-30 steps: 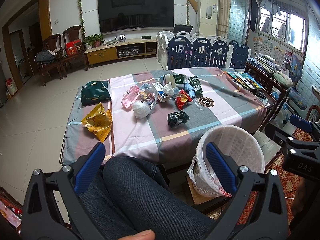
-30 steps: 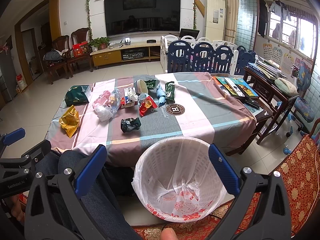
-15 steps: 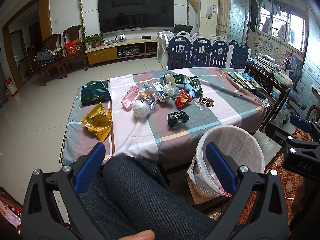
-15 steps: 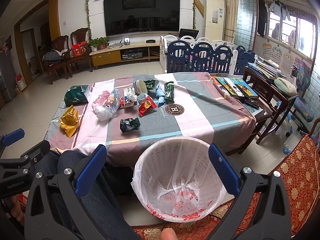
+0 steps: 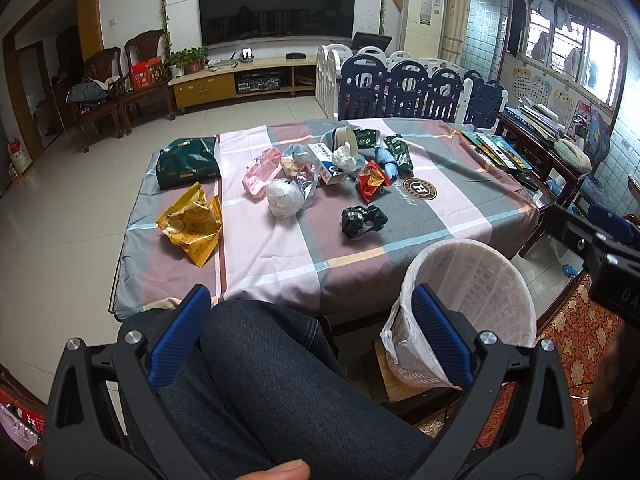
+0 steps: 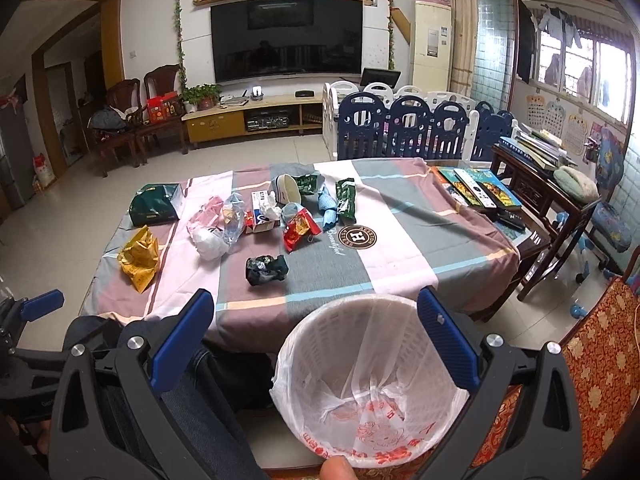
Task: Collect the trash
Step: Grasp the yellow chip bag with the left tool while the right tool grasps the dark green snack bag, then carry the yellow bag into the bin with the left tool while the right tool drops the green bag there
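Several pieces of trash lie on the cloth-covered table [image 5: 280, 256]: a yellow wrapper [image 5: 192, 228], a dark green bag [image 5: 187, 162], a white crumpled ball [image 5: 285, 199], a black crumpled wrapper [image 5: 362, 220], a red snack pack [image 5: 372, 179], and a small box [image 5: 332, 164]. A white lined waste basket [image 6: 372, 376] stands below the table's near edge. My left gripper [image 5: 310, 320] is open over a denim-clad knee [image 5: 280, 380]. My right gripper [image 6: 314, 322] is open above the basket. Both are empty.
Books [image 6: 476, 190] lie at the table's right end. A dark wooden side table [image 6: 548, 196] stands to the right. A blue and white playpen fence [image 6: 404, 124] stands behind the table. A red patterned seat [image 6: 592, 364] is at the right. Tiled floor lies to the left.
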Available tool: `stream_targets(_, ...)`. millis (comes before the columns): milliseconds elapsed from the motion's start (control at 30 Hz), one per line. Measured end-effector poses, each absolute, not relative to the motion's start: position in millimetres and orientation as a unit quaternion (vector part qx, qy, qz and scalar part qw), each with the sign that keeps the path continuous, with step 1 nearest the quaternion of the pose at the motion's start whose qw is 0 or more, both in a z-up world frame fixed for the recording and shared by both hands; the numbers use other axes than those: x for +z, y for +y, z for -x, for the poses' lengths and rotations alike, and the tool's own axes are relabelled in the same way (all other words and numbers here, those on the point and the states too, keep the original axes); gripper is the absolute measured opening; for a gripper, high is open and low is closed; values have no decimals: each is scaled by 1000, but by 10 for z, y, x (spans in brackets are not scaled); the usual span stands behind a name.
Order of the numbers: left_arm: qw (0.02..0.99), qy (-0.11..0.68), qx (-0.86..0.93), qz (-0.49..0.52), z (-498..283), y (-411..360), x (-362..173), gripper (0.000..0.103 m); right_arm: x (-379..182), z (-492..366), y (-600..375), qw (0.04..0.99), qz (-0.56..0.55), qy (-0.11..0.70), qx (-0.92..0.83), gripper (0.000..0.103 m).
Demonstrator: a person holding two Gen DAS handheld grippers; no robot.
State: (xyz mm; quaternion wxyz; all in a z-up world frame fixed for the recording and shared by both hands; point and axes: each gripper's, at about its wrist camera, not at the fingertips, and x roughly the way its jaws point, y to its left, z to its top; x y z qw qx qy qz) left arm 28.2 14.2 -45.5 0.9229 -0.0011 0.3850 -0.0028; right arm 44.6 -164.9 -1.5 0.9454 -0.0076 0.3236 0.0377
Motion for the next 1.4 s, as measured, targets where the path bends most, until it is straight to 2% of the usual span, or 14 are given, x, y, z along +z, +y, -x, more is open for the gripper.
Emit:
stream_targets(200,920,387,65,24,-573,572,-612,100,-505,-1085,-1368,905,56,416,69,99)
stream_targets(233,916,391,81,32,-621,697,-660,100,-612,-1165,-1305,901,64,421,75,96)
stream_targets(300,907,406,100,60,-728,998,-777,100,-818,-1338,-1165,892,61,438,90,78)
stream_targets(400,889,428,119,112,-820,1443,-1014,93,-1071,-1561,-914,875,28,465,135,71)
stream_targets(467,874,444,141,137,-878,1689,-1172,82,-1199,-1674,-687,863,32,477,164,71)
stream_targets(600,854,457,177,176,-1033,2137,-1368,79,-1377,-2102,-376,871,77,473,106,74)
stream_targets(767,848,451,179,212,-1542,2479,-1468,98,-1638,-2636,-436,855,51,513,58,84)
stream_targets(933,835,490,137,209,-2349,2426,-1797,99,-1945,-2803,-388,837,74,540,42,84)
stream_targets(1100,838,461,89,278,-2781,2393,-1968,99,-2147,-2844,-426,826,71,557,44,84)
stream_targets(1200,825,501,122,231,-2947,2258,-2124,98,-2232,-2889,-455,824,69,560,42,84)
stream_targets(1267,823,515,145,191,-2993,2196,-2216,81,-2228,-2921,-474,830,70,552,38,84)
stream_targets(1333,822,514,141,200,-2976,2214,-2262,75,-2197,-2918,-460,838,83,538,37,84)
stream_targets(1367,829,499,137,212,-2943,2237,-2241,64,-2174,-2911,-451,843,87,530,40,82)
stream_targets(1400,832,493,133,218,-2925,2248,-2220,57,-2151,-2911,-443,847,89,523,44,71)
